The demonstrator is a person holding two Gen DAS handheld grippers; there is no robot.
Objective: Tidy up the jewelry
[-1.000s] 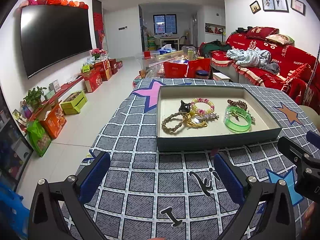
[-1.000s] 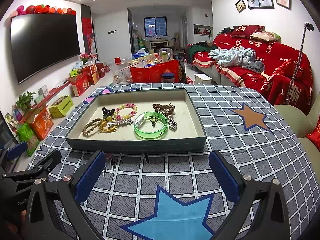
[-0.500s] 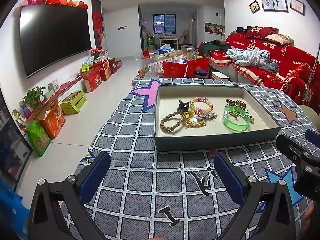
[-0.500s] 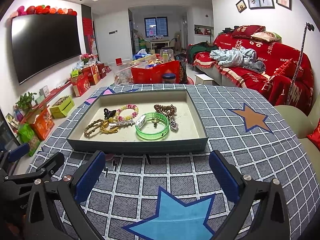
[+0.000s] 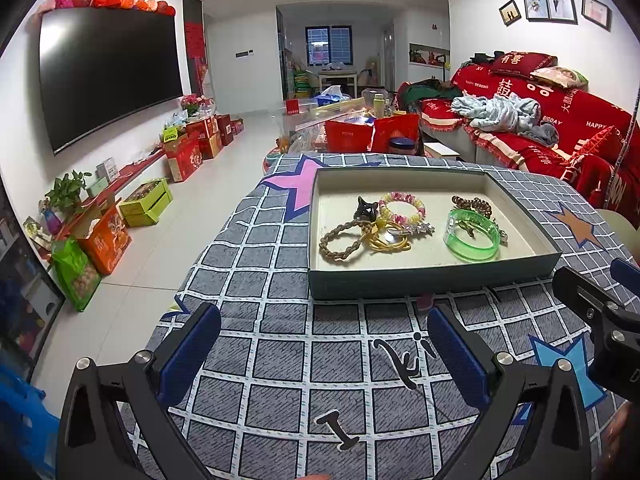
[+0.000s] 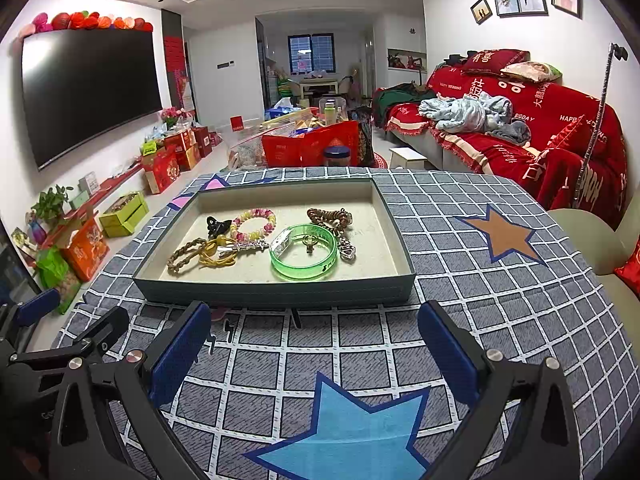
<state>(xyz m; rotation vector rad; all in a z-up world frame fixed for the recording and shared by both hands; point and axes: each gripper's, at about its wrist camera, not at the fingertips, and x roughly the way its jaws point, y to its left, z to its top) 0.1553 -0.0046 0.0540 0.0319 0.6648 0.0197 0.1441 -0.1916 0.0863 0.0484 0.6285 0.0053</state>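
Bracelets (image 6: 256, 225) lie jumbled beside translucent green bangle (image 6: 303, 252) in tray (image 6: 276, 291).

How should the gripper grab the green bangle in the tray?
Probably from above, by the band. The green bangle lies flat on the tray floor, so one finger goes inside the ring and one outside, pinching the near part of the band. A small charm sits inside the ring toward the back and a brown beaded bracelet lies right beside its far right, so the near side looks freer.
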